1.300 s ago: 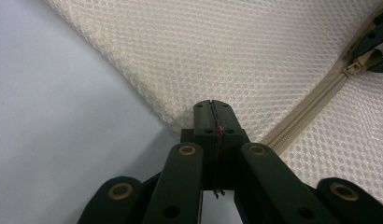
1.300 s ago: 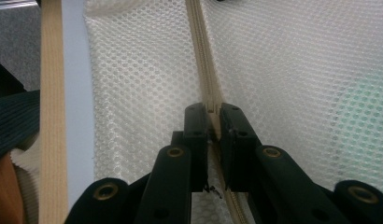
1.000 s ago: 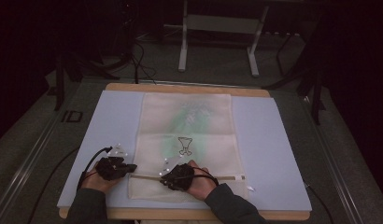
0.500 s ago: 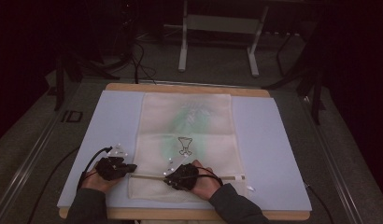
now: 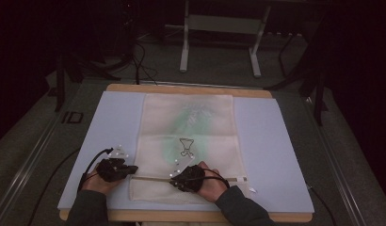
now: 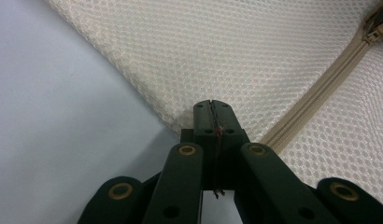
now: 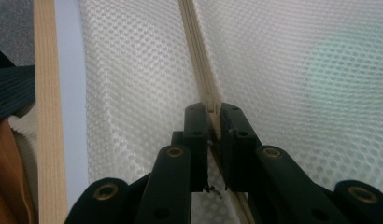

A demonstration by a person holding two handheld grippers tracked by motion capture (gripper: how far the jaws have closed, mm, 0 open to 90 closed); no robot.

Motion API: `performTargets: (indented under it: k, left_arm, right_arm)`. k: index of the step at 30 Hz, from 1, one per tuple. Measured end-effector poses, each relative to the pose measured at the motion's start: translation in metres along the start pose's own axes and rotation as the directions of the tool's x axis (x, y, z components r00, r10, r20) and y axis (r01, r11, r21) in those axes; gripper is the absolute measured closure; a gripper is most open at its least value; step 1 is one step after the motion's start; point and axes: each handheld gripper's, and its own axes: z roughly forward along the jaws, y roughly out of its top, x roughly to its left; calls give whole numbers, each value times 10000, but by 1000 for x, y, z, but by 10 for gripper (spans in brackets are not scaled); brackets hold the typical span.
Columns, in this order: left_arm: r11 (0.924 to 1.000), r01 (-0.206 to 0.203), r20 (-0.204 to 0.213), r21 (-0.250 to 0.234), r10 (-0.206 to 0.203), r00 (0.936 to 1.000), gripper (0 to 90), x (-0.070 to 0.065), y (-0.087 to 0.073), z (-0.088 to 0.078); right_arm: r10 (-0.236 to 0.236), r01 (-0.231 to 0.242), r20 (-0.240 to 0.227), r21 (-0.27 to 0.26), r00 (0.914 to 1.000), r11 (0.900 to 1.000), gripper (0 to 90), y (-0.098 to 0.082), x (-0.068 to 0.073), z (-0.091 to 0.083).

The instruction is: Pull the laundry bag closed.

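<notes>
Cream mesh bag point(image 5: 188, 141) lies flat mid-table on the pale blue mat point(image 5: 271, 155), the left gripper point(image 6: 212, 108) pinching its corner edge, the right gripper point(image 7: 213, 114) clamped narrowly on the zipper point(image 7: 199, 60).

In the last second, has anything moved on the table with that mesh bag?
Hardly anything. The right gripper has crept slightly left along the zipper, toward the left gripper. The left gripper stays clamped at the left edge of the mesh bag, and the bag lies flat on the blue mat as before.
</notes>
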Motion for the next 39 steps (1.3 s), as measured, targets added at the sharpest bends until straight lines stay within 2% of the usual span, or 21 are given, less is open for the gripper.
performTargets:
  k: [18,39]
  left_arm:
    - [10000,-4,1,-9,4,10000,897,0,0,0]
    - [10000,0,-10,-8,0,10000,896,0,0,0]
  right_arm:
    - [-179,177,214,111,9996,9998,822,-7,-1,-13]
    - [-123,118,284,171,9995,9998,822,-17,-4,-25]
